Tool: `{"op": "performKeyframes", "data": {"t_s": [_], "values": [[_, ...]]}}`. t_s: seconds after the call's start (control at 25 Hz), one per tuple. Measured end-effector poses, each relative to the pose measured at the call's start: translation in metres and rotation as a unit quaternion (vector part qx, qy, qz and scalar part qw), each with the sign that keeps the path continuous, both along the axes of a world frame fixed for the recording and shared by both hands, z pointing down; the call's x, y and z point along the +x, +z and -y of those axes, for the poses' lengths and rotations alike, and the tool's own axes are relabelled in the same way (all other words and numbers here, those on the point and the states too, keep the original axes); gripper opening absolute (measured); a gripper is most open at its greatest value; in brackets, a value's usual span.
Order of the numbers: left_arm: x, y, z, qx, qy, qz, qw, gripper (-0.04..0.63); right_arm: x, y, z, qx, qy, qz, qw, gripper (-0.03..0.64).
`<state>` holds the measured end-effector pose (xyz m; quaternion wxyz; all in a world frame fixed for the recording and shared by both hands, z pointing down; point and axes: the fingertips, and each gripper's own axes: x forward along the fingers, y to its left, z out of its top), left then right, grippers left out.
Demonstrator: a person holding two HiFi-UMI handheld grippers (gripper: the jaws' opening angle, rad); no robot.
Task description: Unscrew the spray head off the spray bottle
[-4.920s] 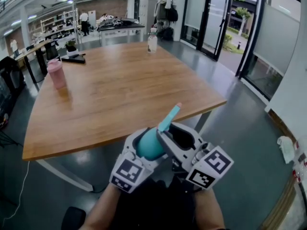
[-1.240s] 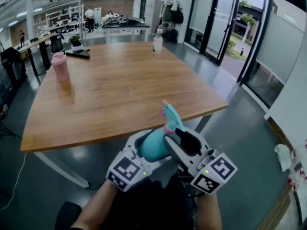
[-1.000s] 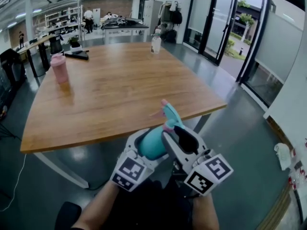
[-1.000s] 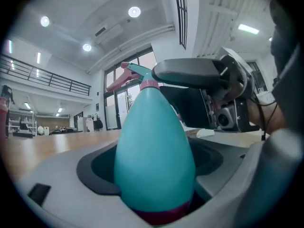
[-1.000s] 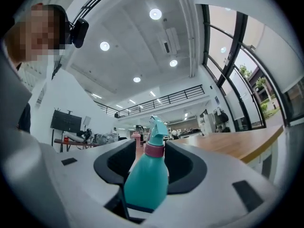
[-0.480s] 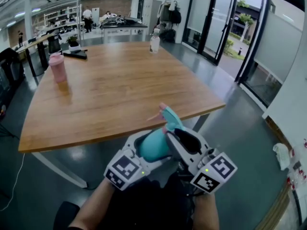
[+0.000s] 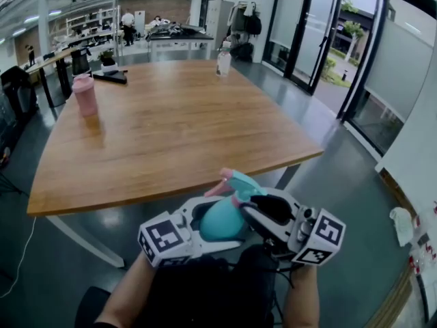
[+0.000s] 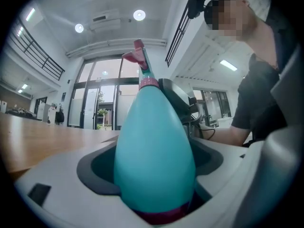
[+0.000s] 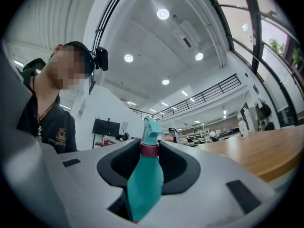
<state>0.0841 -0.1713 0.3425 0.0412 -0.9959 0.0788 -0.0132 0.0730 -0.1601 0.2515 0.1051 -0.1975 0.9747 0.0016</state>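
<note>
A teal spray bottle [image 7: 220, 223] is held in the air in front of the person's lap, below the table's near edge. My left gripper [image 7: 210, 219] is shut on its wide body [image 8: 154, 160]. The teal spray head [image 7: 240, 182], with a pink trigger, points up and away. My right gripper [image 7: 239, 200] comes in from the right. In the right gripper view its black pads [image 9: 176, 163] press on the pink collar [image 9: 150, 149] under the spray head [image 9: 152, 129]. In the left gripper view the head [image 8: 141, 61] rises past the right gripper.
A big wooden table [image 7: 171, 128] fills the space ahead, its near edge just beyond the grippers. A pink tumbler [image 7: 85, 96] stands far left on it, a clear bottle [image 7: 223, 60] at the far end, a black object [image 7: 113, 76] at the far left. Glass doors line the right.
Both grippers and the bottle have sunk lower in the head view. The left gripper's marker cube has swung out to the left, the right one's to the right, and the bottle lies flatter.
</note>
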Motion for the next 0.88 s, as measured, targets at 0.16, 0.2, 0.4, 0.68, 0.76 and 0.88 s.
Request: {"op": "performKeyframes", "data": {"t_s": [0.16, 0.2, 0.4, 0.68, 0.76, 0.88], "values": [[0.000, 0.000, 0.001, -0.007, -0.007, -0.006, 0.9999, 0.431, 0.002, 0.002, 0.001, 0.002, -0.001, 0.004, 1.000, 0.124], [-0.001, -0.001, 0.004, -0.009, -0.020, -0.007, 0.9997, 0.431, 0.002, 0.003, 0.003, 0.001, 0.014, 0.004, 1.000, 0.129], [-0.006, -0.004, 0.025, 0.000, -0.106, -0.006, 0.9944, 0.431, 0.009, -0.001, 0.007, -0.016, 0.072, 0.020, 0.997, 0.159], [-0.009, 0.005, 0.046, 0.011, -0.196, 0.020, 0.9804, 0.431, 0.004, 0.005, 0.026, -0.043, 0.189, -0.011, 0.981, 0.158], [-0.009, 0.007, 0.048, 0.010, -0.212, 0.024, 0.9769, 0.431, 0.006, 0.007, 0.031, -0.055, 0.212, -0.009, 0.976, 0.158], [-0.009, 0.011, 0.050, 0.015, -0.233, 0.034, 0.9718, 0.431, 0.006, 0.010, 0.038, -0.068, 0.232, -0.001, 0.970, 0.158]]}}
